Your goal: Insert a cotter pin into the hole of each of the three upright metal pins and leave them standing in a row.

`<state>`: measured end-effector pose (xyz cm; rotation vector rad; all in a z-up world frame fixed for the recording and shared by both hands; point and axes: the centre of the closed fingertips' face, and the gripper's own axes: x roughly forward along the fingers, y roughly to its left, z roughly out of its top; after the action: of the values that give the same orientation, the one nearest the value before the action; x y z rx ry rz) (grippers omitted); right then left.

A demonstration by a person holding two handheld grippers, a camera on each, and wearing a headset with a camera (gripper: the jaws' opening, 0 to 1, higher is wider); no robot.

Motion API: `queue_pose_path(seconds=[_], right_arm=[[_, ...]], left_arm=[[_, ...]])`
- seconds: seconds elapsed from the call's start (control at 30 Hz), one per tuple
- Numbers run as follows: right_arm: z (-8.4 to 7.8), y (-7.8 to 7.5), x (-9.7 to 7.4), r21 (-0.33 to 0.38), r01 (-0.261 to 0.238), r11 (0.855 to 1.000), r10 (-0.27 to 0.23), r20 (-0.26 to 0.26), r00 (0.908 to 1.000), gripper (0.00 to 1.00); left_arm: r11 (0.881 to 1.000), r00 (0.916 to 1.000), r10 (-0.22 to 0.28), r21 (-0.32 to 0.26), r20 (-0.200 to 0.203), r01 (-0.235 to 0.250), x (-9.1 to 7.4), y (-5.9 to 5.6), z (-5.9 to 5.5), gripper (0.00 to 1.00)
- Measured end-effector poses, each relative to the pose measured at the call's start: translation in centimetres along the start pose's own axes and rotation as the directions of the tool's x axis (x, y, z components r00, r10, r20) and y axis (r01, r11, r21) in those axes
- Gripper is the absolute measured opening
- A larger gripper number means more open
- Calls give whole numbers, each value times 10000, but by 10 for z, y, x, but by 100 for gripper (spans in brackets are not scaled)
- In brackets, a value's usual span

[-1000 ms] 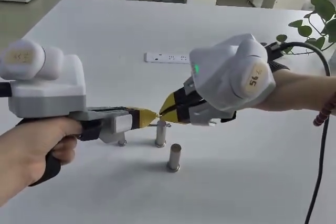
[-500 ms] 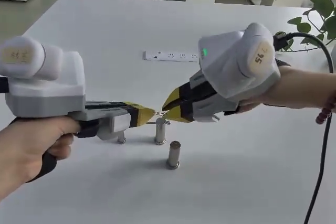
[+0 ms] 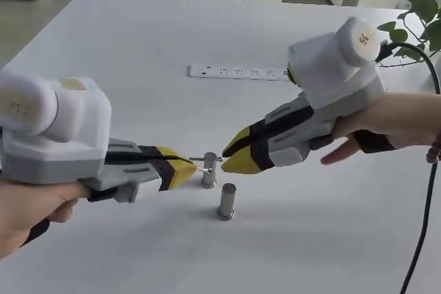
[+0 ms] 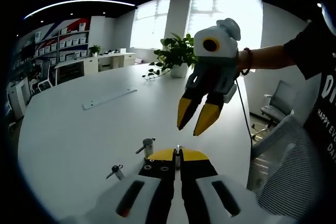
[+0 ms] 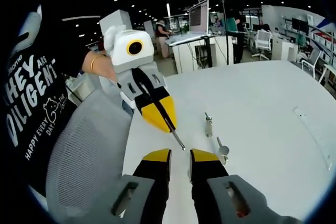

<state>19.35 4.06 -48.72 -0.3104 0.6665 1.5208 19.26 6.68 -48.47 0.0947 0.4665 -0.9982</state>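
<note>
Cotter pin [image 5: 176,134], clamped in your left tool [image 3: 186,169], points rightward along the jaws. Bare metal pin [image 3: 227,201] stands just beyond its tip, nearer you. Right tool [image 3: 227,159], jaws apart, faces it.

The worktop [image 3: 138,53] is white, smooth and matt, and gives only soft reflections. The metal pins [image 3: 227,201] look like grey steel with a brushed, half-dull shine. The cotter pin [image 5: 177,139], pinched by the left gripper [image 3: 187,169], is a thin wire of bright metal. The left gripper and the right gripper [image 3: 226,161] both have shells of white matt plastic. Their fingers [image 3: 244,160] are yellow and black plastic, smooth and a little glossy. The power strip [image 3: 238,72] is white plastic. The plant [image 3: 424,12] has waxy green leaves, and the chair back [image 4: 283,171] is grey mesh cloth.
</note>
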Motion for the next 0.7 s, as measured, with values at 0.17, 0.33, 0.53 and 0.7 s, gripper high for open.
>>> queue_pose_path(seconds=[0.17, 0.33, 0.53, 0.7], right_arm=[[-6, 8, -3, 260, -723, 9970, 722, 50, 9974, 12], [-19, 17, -4, 558, -1107, 9923, 1113, -83, 9937, 15], [-26, 34, 0, 450, -1407, 9890, 1421, -293, 9894, 15], [-25, 43, 1, 376, -1662, 9854, 1669, -173, 9858, 14]], left_arm=[[9932, 9981, -618, 991, -38, 618, -3, -13, -1, 0], [9882, 9946, -1038, 1124, -73, 1039, -5, -24, -5, 0], [9803, 9879, -1547, 1258, 95, 1523, -7, -35, -4, 0], [9755, 9827, -1825, 1305, 318, 1770, -8, -42, 0, 0]])
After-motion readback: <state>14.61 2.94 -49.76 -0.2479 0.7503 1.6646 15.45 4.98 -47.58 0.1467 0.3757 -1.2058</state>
